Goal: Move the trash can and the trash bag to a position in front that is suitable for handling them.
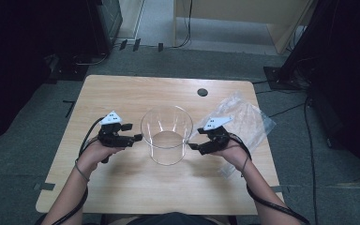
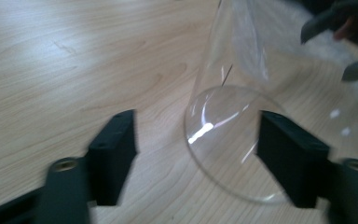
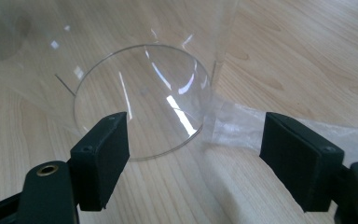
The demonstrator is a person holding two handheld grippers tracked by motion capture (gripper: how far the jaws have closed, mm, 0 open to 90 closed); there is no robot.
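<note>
Both grippers flank the clear container (image 1: 167,135), nothing gripped yet.
Container stands upright mid-table (image 1: 122,183), plastic bag (image 1: 243,117) lies flat to its right, partly under the right hand. Judged early: bag not picked up, container not held, all the handling left. Left gripper (image 1: 132,132) just left of the container, jaws apart, empty, container base beside the right jaw. Right gripper (image 1: 198,140) just right of it, jaws apart over the bag edge, pinching nothing.

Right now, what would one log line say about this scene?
clear plastic container: upright mid-table | left gripper: jaws open, beside it | right gripper: jaws open, beside it | plastic bag: lying right
</note>
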